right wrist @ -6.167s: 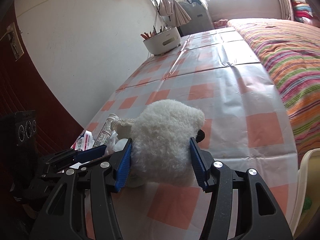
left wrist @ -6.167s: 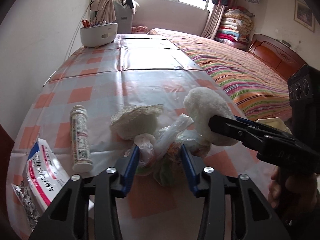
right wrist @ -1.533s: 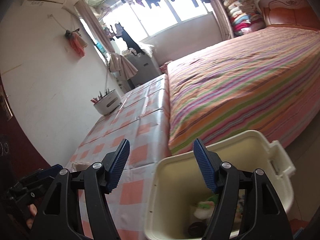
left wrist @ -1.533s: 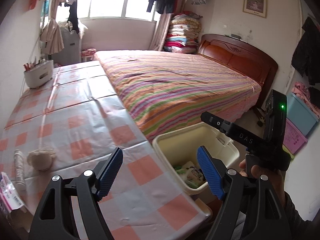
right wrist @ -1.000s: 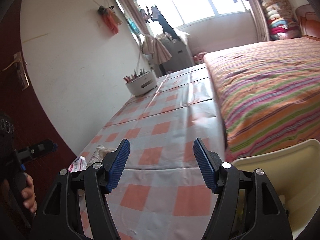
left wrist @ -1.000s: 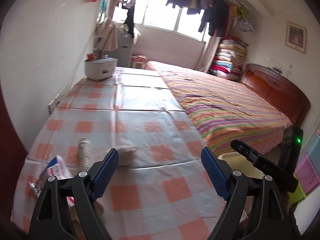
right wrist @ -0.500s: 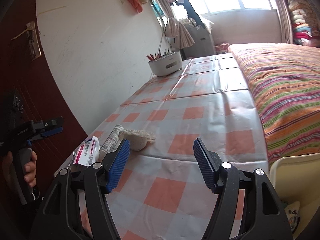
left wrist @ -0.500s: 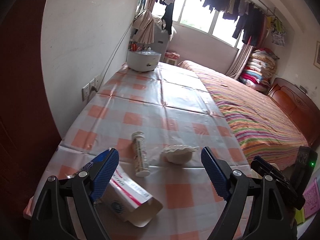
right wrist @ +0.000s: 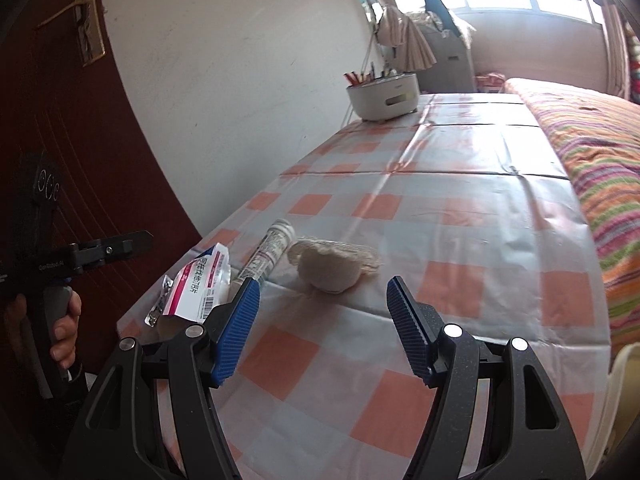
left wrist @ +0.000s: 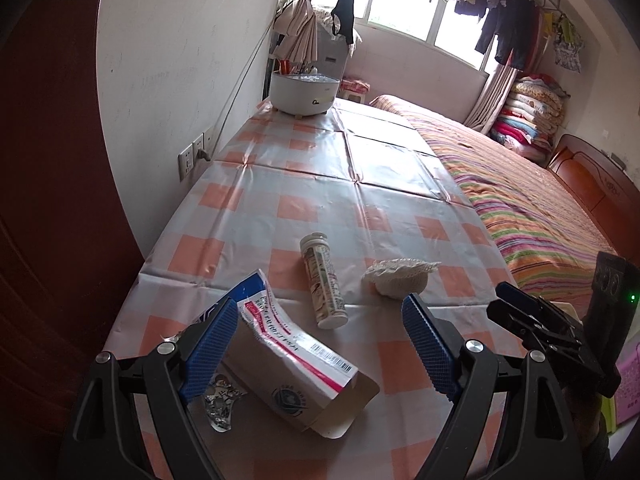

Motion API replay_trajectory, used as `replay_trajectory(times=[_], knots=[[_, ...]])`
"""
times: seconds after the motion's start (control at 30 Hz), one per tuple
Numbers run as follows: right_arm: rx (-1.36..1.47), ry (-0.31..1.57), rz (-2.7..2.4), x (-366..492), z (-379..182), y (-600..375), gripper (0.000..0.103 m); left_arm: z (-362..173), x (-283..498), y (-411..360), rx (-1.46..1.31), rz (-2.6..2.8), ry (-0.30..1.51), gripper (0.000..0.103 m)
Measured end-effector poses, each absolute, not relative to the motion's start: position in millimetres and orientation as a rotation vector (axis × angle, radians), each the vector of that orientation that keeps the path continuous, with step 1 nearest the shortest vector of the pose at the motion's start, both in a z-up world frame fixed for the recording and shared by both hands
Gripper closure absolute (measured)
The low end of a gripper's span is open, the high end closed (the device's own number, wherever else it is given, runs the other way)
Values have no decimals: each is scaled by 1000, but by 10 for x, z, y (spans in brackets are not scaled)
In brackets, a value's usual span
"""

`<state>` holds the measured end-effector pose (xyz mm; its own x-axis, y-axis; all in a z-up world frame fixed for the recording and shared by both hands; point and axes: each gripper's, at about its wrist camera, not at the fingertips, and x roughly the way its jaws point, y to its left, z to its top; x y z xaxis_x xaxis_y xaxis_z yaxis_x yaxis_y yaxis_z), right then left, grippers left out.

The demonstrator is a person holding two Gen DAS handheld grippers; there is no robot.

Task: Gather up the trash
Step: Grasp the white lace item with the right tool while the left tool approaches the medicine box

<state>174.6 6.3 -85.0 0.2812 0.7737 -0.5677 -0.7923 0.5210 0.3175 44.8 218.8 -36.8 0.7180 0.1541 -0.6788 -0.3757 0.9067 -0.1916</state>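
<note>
Both grippers swung back from the bin to the checked table [left wrist: 256,184], left gripper [left wrist: 320,344] and right gripper [right wrist: 322,326] gaping, empty. Near edge: tube [left wrist: 323,280] lying flat, cap away; flattened box [left wrist: 288,356] lengthwise toward the left gripper; paper wad [right wrist: 330,266] beside.

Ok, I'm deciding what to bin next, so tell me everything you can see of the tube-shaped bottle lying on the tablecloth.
The tube bottle is a slim cylinder, apparently plastic, with a white cap at each end and a printed label too small to read. It lies on its side on the checked tablecloth, lengthwise away from the camera. The opened medicine box lies to its left and the crumpled white wad to its right; both look apart from it. No tongs touch it.
</note>
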Motion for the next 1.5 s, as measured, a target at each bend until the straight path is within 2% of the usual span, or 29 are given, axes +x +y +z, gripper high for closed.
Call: replay_trajectory(times=[0.5,0.6,0.9,0.97,1.03,1.13,1.23,1.5], knots=[[-173,734,1066,1901,-828,462,37,-519,281,2552,-419,336,762,21],[-234,705,1056,1920,-798,563,25,-579,279,2600,-431,338,784,21],[-473,676,1029,1883,-934,965,25,-722,335,2639,-495,297,834,21],[-503,685,1036,1881,-987,1031,29,-743,363,2609,-497,279,844,21],[-532,704,1027,1904,-1053,1079,41,-765,385,2578,-496,269,855,21],[-571,738,1009,1945,-1169,1112,52,-804,417,2556,-500,260,871,21],[-555,746,1012,1946,-1170,1087,56,-842,435,2570,-521,250,880,21],[-420,776,1047,1909,-1040,958,57,-974,515,2593,-583,246,910,21]])
